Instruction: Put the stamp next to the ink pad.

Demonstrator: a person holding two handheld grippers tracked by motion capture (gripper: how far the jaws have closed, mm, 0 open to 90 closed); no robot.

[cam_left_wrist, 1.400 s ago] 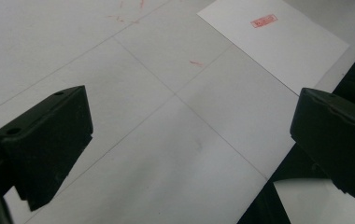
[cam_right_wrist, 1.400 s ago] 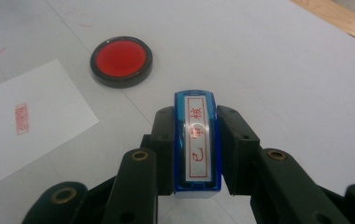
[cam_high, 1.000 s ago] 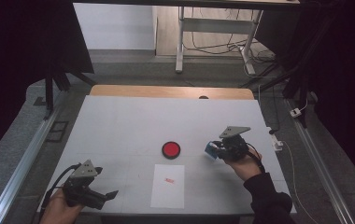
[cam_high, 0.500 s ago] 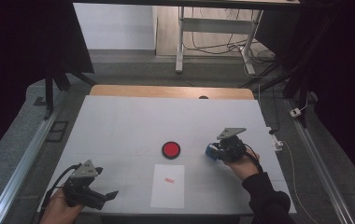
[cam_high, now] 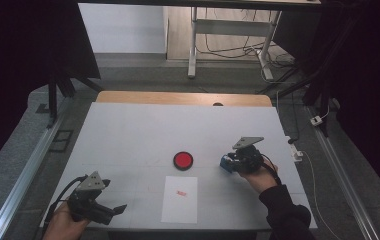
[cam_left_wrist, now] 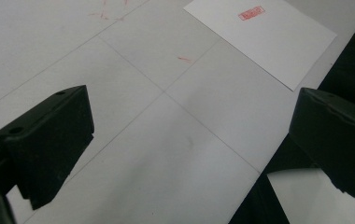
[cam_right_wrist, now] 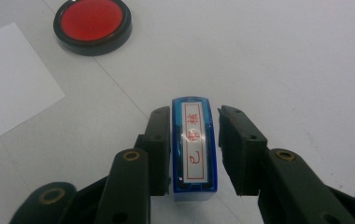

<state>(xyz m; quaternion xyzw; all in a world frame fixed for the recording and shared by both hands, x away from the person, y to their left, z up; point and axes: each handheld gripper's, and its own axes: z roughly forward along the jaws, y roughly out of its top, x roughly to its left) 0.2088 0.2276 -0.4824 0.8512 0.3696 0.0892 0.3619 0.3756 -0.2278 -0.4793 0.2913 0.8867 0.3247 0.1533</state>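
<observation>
Two claws are in my hands at the counter (cam_high: 128, 130), and I place everything by the red ink pad (cam_high: 183, 160) near its middle. My right claw (cam_right_wrist: 194, 149) sits to the right of the pad, with the blue stamp (cam_right_wrist: 193, 144) standing on the counter between its jaws. In the right gripper view the left jaw lies against the stamp's side, while a thin gap shows between the right jaw and the stamp, so the pads are not pressing it; the jaws have just been opening with the stamp between them. The stamp's top label carries red characters inside a red frame. From above, the stamp (cam_high: 225, 163) shows as a blue spot at the tip of the right claw (cam_high: 230, 163), near the pad but apart from it.

The white paper sheet (cam_high: 180, 199) lies just on my side of the pad and bears a small red stamp mark (cam_high: 181, 192). My left claw (cam_high: 114, 210) rests well to the left of the sheet, near the counter's front edge, with its jaws wide apart and nothing between them; the left gripper view shows bare counter there.
</observation>
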